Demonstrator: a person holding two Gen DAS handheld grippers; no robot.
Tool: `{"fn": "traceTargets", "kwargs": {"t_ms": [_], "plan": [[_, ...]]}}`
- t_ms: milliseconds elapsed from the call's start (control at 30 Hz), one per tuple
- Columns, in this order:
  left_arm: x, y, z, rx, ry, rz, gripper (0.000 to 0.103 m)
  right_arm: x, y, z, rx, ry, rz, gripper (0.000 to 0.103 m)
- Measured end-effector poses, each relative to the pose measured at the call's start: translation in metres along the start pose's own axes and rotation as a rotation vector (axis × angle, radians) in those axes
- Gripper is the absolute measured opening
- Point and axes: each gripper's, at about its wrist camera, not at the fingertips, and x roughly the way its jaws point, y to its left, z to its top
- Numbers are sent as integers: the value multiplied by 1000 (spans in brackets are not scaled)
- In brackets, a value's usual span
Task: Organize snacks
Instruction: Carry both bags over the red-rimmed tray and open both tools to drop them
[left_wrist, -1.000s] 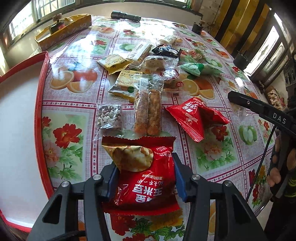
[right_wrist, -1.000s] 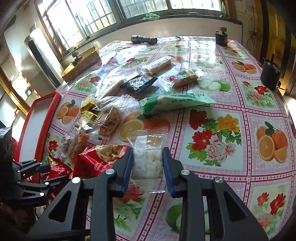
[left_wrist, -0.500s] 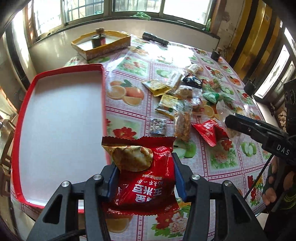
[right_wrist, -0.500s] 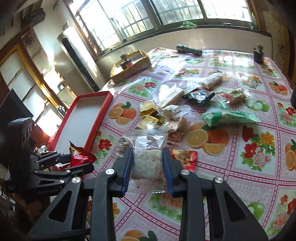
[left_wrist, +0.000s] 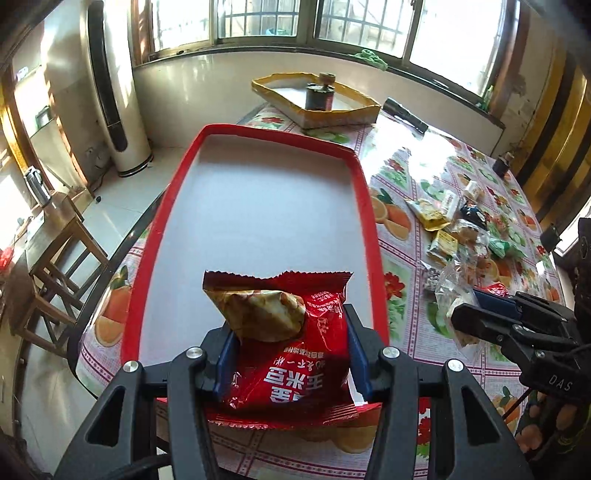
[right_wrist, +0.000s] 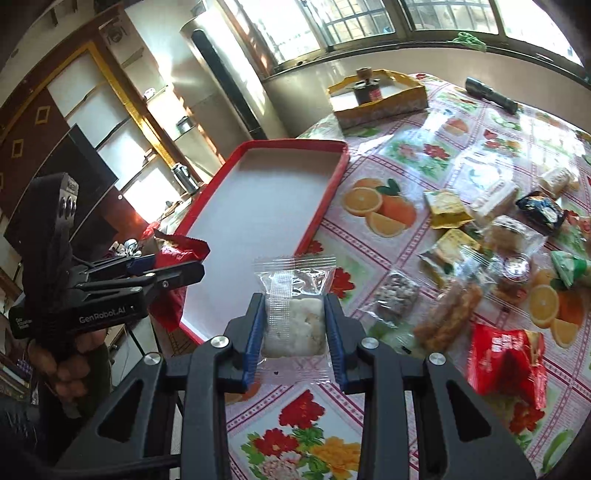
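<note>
Red snack packet (left_wrist: 291, 343) hides the left tongs' (left_wrist: 290, 354) inner pads.

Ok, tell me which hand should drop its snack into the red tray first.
Left. The left gripper already holds the red snack packet over the red tray, near its front end. The right gripper, holding the clear packet, looks still beside the tray, over the tablecloth.
</note>
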Motion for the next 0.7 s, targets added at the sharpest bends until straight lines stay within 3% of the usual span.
{"fn": "traceTargets", "kwargs": {"t_ms": [500, 700], "plan": [[12, 33, -5, -33, 4, 64, 51, 71, 40, 16, -22, 77, 150, 34], [29, 36, -10, -29, 45, 84, 51, 100, 41, 14, -20, 120, 133, 34]]}}
